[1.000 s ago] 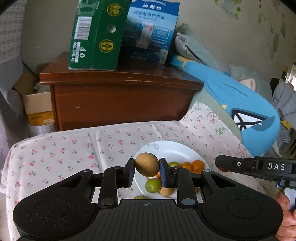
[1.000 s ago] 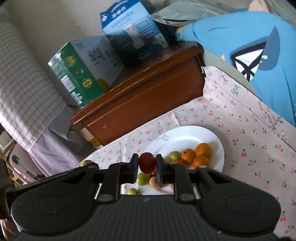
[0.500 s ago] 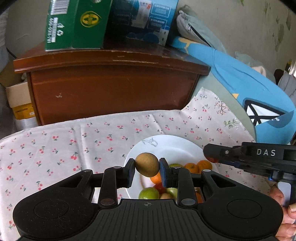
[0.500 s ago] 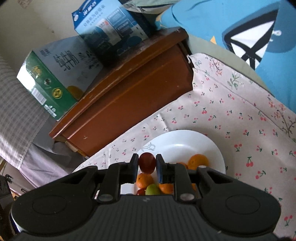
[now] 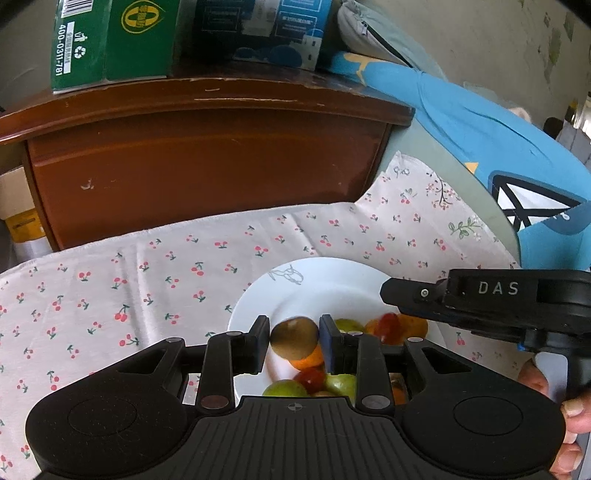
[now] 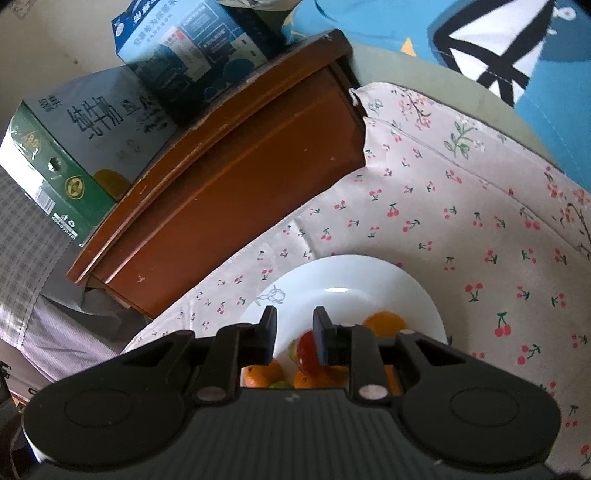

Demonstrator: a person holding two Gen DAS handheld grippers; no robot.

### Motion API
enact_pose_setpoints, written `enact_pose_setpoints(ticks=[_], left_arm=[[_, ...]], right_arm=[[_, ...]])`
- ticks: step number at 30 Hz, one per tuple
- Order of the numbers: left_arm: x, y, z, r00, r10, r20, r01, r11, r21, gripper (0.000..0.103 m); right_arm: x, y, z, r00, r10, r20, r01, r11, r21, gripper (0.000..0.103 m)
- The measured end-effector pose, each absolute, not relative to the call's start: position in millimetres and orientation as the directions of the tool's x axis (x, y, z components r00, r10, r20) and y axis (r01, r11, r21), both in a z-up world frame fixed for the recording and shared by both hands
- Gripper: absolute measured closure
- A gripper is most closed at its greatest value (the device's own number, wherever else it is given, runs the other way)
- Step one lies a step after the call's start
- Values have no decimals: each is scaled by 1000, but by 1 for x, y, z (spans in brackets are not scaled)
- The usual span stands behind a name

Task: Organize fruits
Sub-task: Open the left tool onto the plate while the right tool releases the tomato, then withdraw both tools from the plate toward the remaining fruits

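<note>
A white plate (image 5: 325,280) on the cherry-print cloth holds several oranges, green and red fruits. My left gripper (image 5: 294,341) has its jaws slightly parted around a brown kiwi-like fruit (image 5: 294,338), which looks blurred and is just above the pile. My right gripper (image 6: 294,334) is open over the plate (image 6: 354,280); a blurred red fruit (image 6: 308,352) is below its right finger, loose above the oranges (image 6: 384,323). The right gripper also shows in the left wrist view (image 5: 391,293), with the red fruit (image 5: 388,325) beneath it.
A brown wooden cabinet (image 5: 207,162) stands behind the table with a green carton (image 5: 110,40) and a blue box (image 5: 266,29) on it. A blue plush toy (image 5: 498,155) lies on the right. The cloth (image 5: 110,288) spreads left of the plate.
Both grippers moved down over the plate. The right gripper opened and let the red fruit go. The left jaws have widened around the brown fruit.
</note>
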State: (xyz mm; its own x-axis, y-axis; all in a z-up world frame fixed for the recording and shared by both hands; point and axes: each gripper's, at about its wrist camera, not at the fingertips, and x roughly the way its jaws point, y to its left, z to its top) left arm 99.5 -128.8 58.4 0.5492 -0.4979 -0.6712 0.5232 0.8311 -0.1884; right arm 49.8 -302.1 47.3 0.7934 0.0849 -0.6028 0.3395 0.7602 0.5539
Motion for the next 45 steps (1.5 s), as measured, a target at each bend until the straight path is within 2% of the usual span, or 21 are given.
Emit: enact_pose_setpoints(ticks=[1, 3, 5, 8, 10, 20, 22, 24, 28, 30, 34, 39, 45], left_arm=[[99, -129, 59, 549, -500, -669, 523, 831, -192, 75], [98, -128, 63, 551, -508, -662, 524, 828, -200, 68], [96, -128, 68, 573, -499, -649, 516, 836, -187, 48], [92, -125, 78, 609, -485, -627, 508, 846, -162, 39], [91, -122, 85, 620, -478, -623, 499, 852, -157, 37], [86, -92, 106, 651, -437, -621, 420, 889, -185, 32], [82, -85, 109, 660, -432, -614, 411, 892, -187, 31], [77, -76, 113, 668, -428, -609, 402, 896, -189, 30], [68, -60, 118, 671, -424, -609, 382, 901, -207, 26], [63, -54, 120, 675, -412, -612, 373, 906, -199, 22], [54, -42, 121, 686, -394, -612, 352, 915, -195, 17], [46, -30, 118, 686, -361, -632, 324, 929, -179, 15], [38, -10, 120, 717, -309, -625, 257, 950, -175, 14]], right_arm=[[50, -302, 47, 792, 83, -605, 343, 759, 553, 77], [50, -303, 47, 789, 84, -609, 349, 754, 556, 72], [49, -303, 49, 792, 83, -605, 343, 759, 553, 68], [49, -300, 54, 790, 69, -609, 343, 774, 532, 54], [48, -300, 58, 795, 64, -603, 338, 779, 528, 51], [37, -288, 71, 806, 97, -583, 290, 794, 534, 49], [33, -280, 75, 814, 92, -573, 275, 808, 521, 46], [28, -271, 79, 820, 95, -565, 257, 821, 510, 38], [21, -250, 86, 819, 94, -566, 220, 860, 460, 33], [15, -241, 85, 823, 97, -560, 208, 866, 455, 25], [3, -226, 78, 806, 138, -575, 188, 862, 470, 24], [-12, -212, 63, 777, 144, -612, 218, 852, 477, 22], [-25, -185, 48, 747, 117, -654, 214, 889, 404, 21]])
